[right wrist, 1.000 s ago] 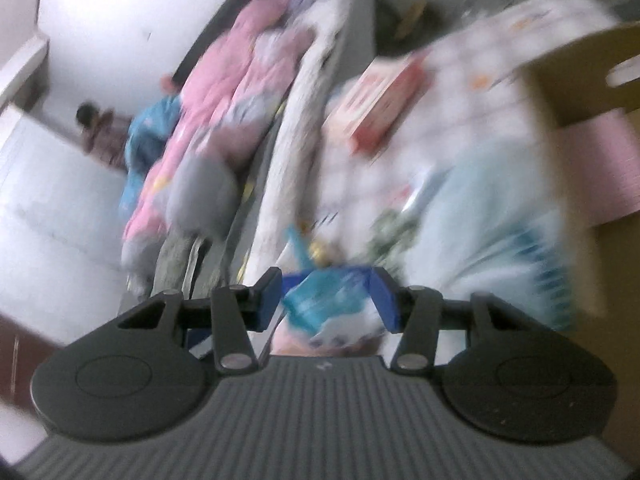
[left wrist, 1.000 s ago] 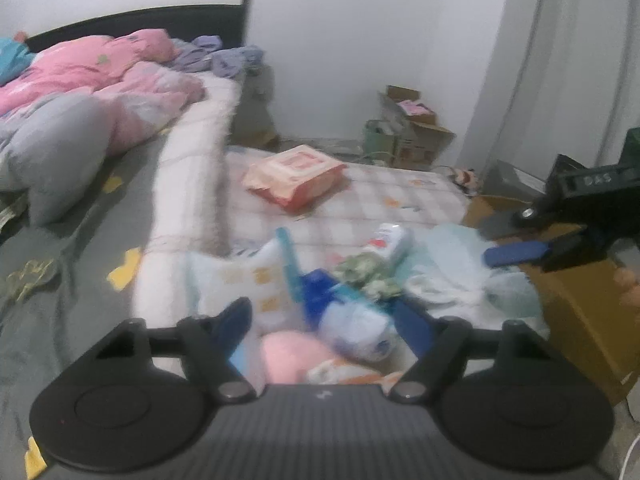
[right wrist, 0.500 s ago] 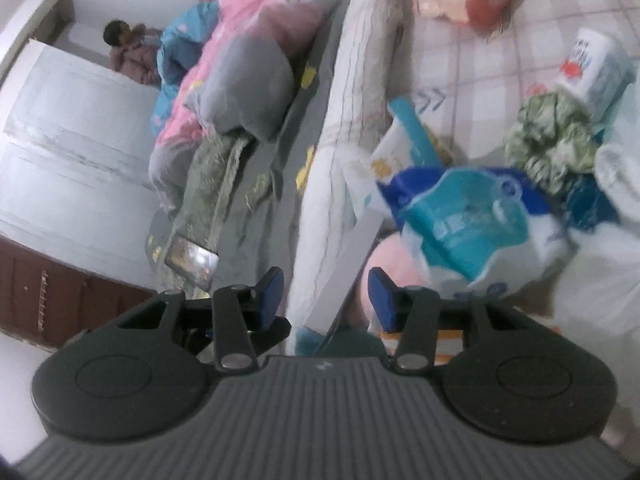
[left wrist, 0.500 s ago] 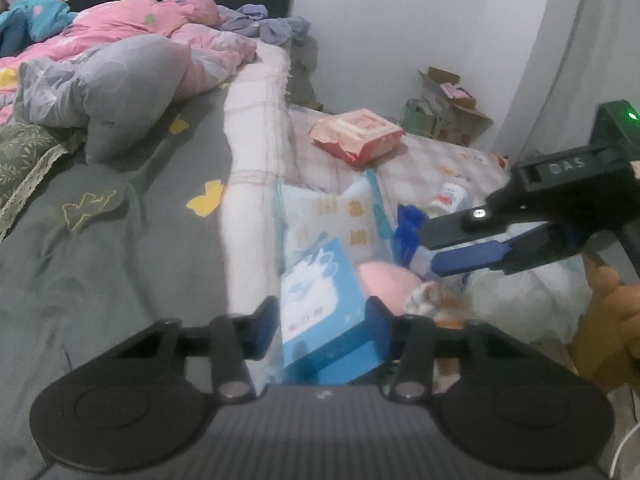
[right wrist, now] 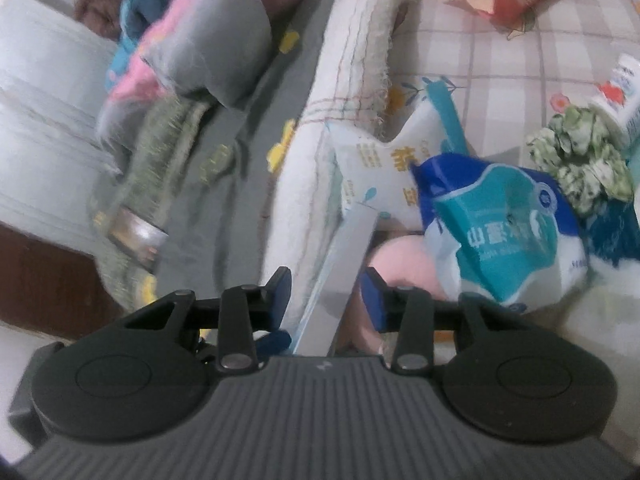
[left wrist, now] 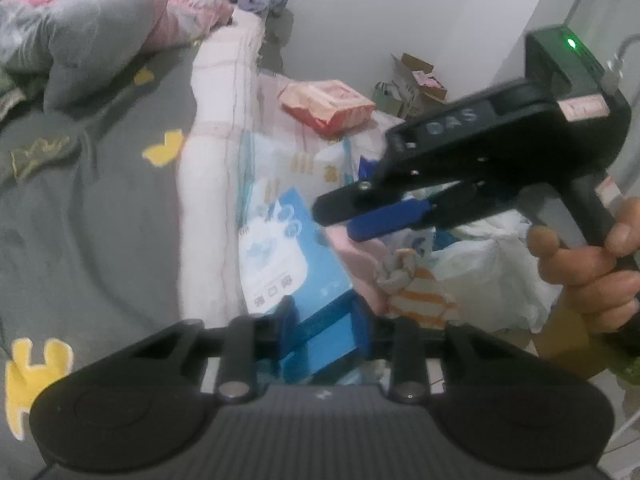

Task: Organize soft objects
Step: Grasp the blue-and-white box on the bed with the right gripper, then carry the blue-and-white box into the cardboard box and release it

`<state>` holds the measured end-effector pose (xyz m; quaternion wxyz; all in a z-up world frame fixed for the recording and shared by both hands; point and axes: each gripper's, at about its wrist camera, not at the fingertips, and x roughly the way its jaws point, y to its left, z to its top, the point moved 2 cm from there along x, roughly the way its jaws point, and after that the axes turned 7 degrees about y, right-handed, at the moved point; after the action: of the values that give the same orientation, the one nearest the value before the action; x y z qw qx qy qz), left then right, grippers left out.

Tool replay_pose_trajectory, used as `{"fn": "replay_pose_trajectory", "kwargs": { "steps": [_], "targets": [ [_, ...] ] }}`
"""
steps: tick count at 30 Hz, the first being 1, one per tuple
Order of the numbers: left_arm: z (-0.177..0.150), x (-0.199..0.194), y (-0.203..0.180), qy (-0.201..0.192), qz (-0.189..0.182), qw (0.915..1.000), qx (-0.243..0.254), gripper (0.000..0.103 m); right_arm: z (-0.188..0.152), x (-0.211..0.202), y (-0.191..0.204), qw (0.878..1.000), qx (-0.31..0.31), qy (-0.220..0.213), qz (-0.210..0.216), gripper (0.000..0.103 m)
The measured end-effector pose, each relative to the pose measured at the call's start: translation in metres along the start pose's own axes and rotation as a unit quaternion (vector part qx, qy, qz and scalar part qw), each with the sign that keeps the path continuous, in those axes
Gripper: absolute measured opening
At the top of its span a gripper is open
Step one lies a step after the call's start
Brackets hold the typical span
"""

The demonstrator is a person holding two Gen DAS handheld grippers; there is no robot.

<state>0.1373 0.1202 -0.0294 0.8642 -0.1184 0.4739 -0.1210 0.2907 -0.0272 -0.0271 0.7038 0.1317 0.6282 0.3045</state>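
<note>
Flat blue-and-white printed cardboard box [left wrist: 288,256]: smooth, slight sheen. Grey bed sheet w/ yellow patches [left wrist: 100,208] at 9 o'clock: matt woven cloth. Teal-and-white plastic refill pouch [right wrist: 508,236]: glossy, crinkled film. Pink-red plastic wipes pack [left wrist: 326,106] at 12: shiny wrap. Green-white floral scrunchie [right wrist: 580,160]: soft ruffled fabric. Left gripper [left wrist: 323,322] & right gripper [right wrist: 326,294]: matt black plastic, ribbed housing, blue rubbery pads, small metal pins.

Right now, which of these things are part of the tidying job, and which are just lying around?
In the job: blue box clamped in the left gripper; right gripper closing around it; pink plush; teal bag.

Lying about: grey pillow, cardboard boxes.
</note>
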Motion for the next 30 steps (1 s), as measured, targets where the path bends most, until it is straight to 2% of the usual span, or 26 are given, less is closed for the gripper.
{"fn": "replay_pose_trajectory", "kwargs": {
  "steps": [6, 10, 11, 12, 15, 19, 22, 25, 30],
  "targets": [
    [-0.003, 0.005, 0.001, -0.002, -0.004, 1.0000, -0.004, 0.032, 0.012, 0.021, 0.016, 0.998, -0.026, 0.017, -0.060, 0.038],
    [-0.007, 0.003, 0.003, -0.006, -0.008, 0.9999, -0.009, 0.031, 0.015, 0.035, 0.026, 0.996, -0.044, 0.019, -0.076, 0.037],
    [-0.008, 0.002, 0.004, -0.006, -0.008, 0.9999, -0.010, 0.031, 0.015, 0.036, 0.027, 0.996, -0.047, 0.017, -0.077, 0.034],
    [-0.008, 0.000, 0.004, -0.007, -0.008, 0.9999, -0.011, 0.031, 0.015, 0.036, 0.026, 0.996, -0.046, 0.016, -0.078, 0.023],
    [-0.009, -0.008, 0.004, -0.013, -0.016, 0.9997, -0.011, 0.032, 0.011, 0.031, 0.022, 0.997, -0.046, 0.006, -0.064, 0.023],
    [-0.008, -0.023, 0.003, -0.024, -0.033, 0.9991, -0.012, 0.053, -0.002, 0.008, 0.014, 0.998, -0.046, -0.014, -0.030, 0.022],
    [-0.004, -0.029, 0.001, -0.030, -0.053, 0.9979, -0.019, 0.059, -0.016, -0.015, 0.005, 0.998, -0.050, -0.032, -0.011, 0.022],
    [0.001, -0.020, -0.003, -0.020, -0.066, 0.9973, -0.026, 0.064, -0.029, -0.032, -0.010, 0.998, -0.046, -0.043, 0.008, 0.021],
    [0.010, 0.010, -0.012, 0.006, -0.059, 0.9980, -0.022, 0.072, -0.039, -0.036, -0.037, 0.998, -0.006, -0.050, 0.046, 0.021]
  ]
}}
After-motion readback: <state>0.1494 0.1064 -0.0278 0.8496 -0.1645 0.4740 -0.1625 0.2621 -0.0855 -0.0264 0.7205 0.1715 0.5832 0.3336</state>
